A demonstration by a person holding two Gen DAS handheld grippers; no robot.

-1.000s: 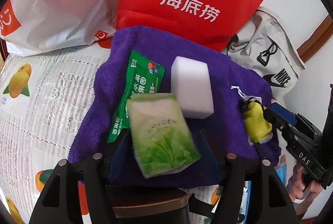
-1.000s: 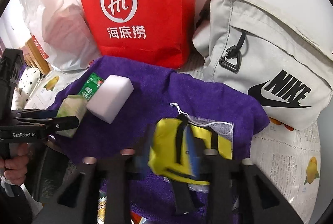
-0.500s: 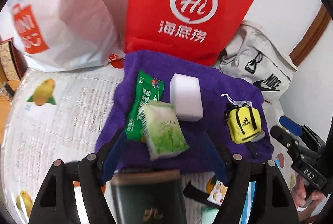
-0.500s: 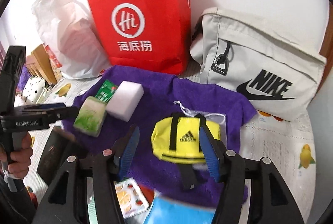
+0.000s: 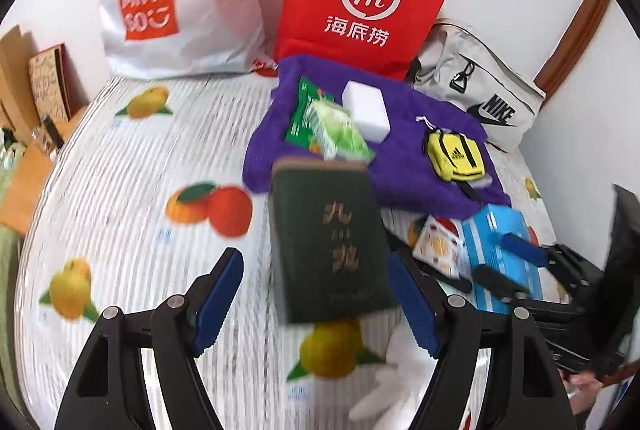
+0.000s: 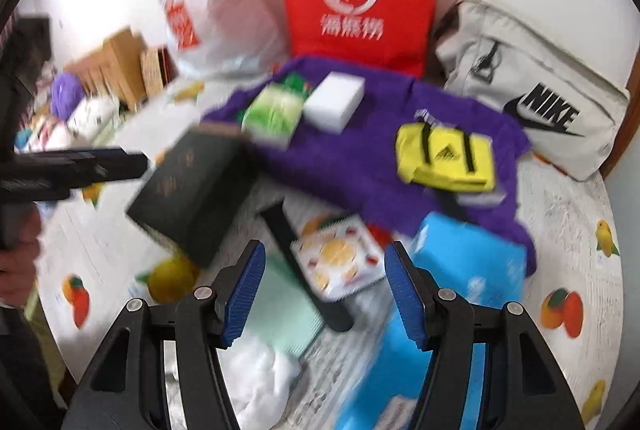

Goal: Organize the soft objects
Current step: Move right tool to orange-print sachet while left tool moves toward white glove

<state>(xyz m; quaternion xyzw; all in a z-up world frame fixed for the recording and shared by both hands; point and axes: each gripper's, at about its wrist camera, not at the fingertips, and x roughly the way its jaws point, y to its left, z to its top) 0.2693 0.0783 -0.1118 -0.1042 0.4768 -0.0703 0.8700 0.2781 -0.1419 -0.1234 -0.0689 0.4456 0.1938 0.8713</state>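
1. My left tongs (image 5: 316,294) stand apart and hold nothing; the dark green box (image 5: 330,242) lies just ahead of them on the fruit-print surface (image 5: 132,190), untouched.
2. My right tongs (image 6: 322,288) have just been opening and are also empty, with a fruit sachet (image 6: 340,266) and a black strap (image 6: 304,266) below the gap.
3. Sorted so far, on the purple towel (image 5: 408,174): tissue pack (image 5: 340,134), sponge (image 5: 366,108), yellow pouch (image 5: 456,154).
4. I judge I'm choosing the next soft thing. The white fluffy piece (image 6: 260,374) near my right tongs looks likeliest.
5. Come down over it squarely, close gently, lift clear of the blue pack (image 6: 468,262), and set it on bare towel.
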